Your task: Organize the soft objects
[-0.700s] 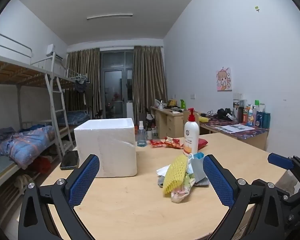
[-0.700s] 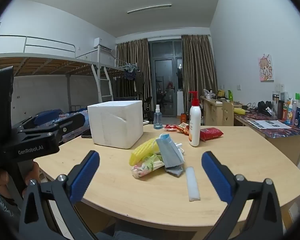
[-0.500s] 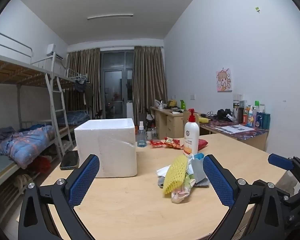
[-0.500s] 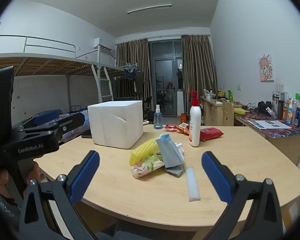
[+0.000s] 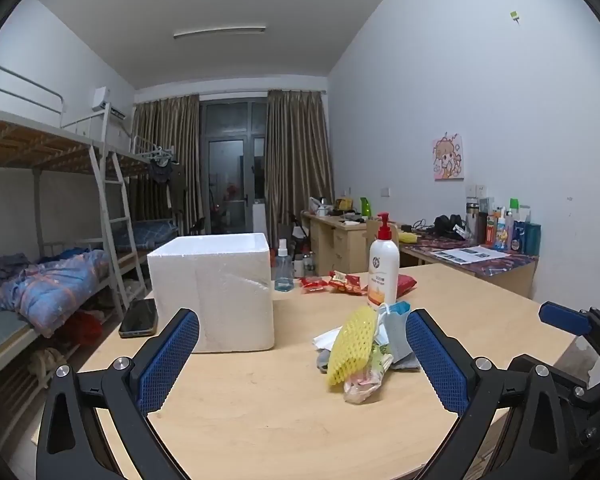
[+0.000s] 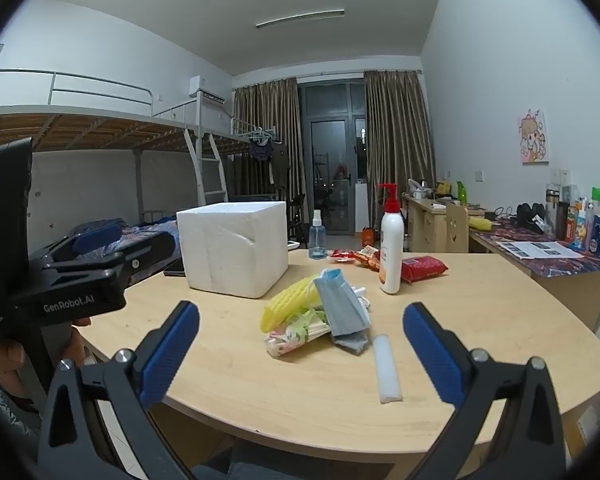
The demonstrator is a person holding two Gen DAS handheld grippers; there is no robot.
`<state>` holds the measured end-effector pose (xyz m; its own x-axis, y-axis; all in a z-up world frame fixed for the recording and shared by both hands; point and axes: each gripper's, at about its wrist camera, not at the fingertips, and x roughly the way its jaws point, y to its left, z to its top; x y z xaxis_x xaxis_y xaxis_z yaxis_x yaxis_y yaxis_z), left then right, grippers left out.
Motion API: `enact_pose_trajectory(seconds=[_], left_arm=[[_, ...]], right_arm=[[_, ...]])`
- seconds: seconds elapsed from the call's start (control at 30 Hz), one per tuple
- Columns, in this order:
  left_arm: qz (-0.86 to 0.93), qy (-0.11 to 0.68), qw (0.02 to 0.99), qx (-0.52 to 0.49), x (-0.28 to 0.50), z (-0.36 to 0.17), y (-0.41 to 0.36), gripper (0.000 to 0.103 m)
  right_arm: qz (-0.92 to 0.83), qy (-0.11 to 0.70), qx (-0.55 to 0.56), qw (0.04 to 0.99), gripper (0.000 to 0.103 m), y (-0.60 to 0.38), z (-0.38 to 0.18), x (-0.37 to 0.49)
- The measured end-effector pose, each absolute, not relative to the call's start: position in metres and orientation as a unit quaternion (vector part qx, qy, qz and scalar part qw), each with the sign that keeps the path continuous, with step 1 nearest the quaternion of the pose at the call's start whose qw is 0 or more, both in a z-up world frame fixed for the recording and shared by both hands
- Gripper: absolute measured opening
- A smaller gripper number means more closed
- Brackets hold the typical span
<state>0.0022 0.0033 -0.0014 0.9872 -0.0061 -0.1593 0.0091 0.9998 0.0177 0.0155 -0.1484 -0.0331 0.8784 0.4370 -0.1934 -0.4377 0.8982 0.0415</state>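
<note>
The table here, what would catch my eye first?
Probably the big white foam box on the round wooden table, then the colourful heap beside it: a yellow foam net and a blue face mask. A tall red-pump lotion bottle stands just behind.

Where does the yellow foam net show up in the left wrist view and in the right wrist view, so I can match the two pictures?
Left wrist: the yellow foam net lies right of centre, at the front of the soft pile, tilted upward.
Right wrist: the net sits at centre, on the pile's left side, beside the blue face mask.
Shared landmark: the white foam box, left of the pile in both.
</note>
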Motion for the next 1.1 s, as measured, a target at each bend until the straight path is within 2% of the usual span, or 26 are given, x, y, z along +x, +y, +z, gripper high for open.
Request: enact_pose_trajectory(seconds=[1.1], left_arm=[[-0.003,0.078,0.997,0.011,0.0051,-0.0035,-0.0004,0.103]], right_arm=[[0.226,0.1,-0.003,0.969,0.103,-0.1522,-0.0313,0.0121]])
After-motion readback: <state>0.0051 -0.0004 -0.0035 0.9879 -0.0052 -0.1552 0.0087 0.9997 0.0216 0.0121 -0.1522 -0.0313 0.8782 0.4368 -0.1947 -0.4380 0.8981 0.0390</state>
